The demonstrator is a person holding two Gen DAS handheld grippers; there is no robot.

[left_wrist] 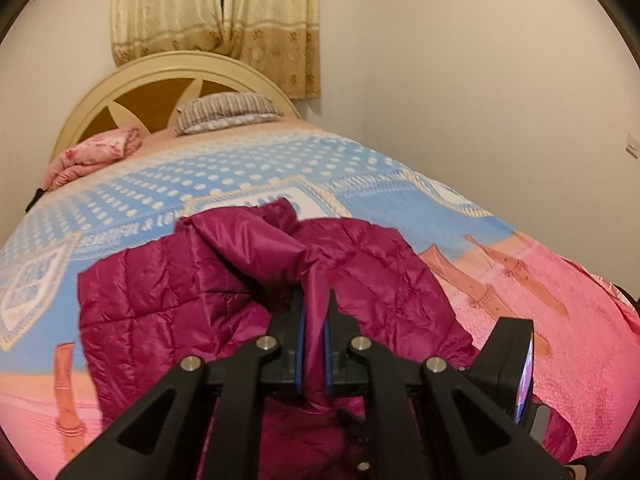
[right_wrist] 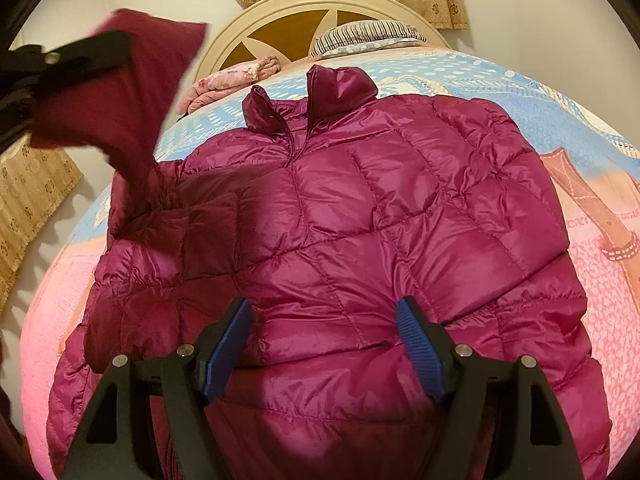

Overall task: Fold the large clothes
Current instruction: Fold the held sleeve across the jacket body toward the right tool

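- Blue-padded fingers [left_wrist: 303,344] of my left gripper [left_wrist: 314,344] fill the foreground of the left wrist view, clamped tight on a bunched strip of magenta fabric that I take to be the sleeve [left_wrist: 256,240] of the puffer jacket [right_wrist: 360,220].
- From the right wrist view, that same sleeve hangs lifted off the bed at the far left, stretched up and away from the jacket's shoulder.
- My right gripper [right_wrist: 324,344] hovers just above the jacket's lower front, jaws spread wide and holding nothing.
- Quilted and glossy, the jacket lies front-up on the bedspread [right_wrist: 600,280], its collar [right_wrist: 312,100] pointing toward the headboard [left_wrist: 120,92] and its hem nearest me, so the long axis runs straight away from the right gripper.
- Striped and pink pillows [left_wrist: 228,114] sit well beyond the collar, clear of the work.
- What the coming move turns on, as I judge it: the raised sleeve sits on the left side of the body, so it must travel across that long axis toward the jacket's middle, and the left gripper is the one that already has it.
- With the right gripper directly over the torso, I read it as better placed to pin or smooth the body while the sleeve comes across.
- Slippery shell fabric could slide out of the fold once released.
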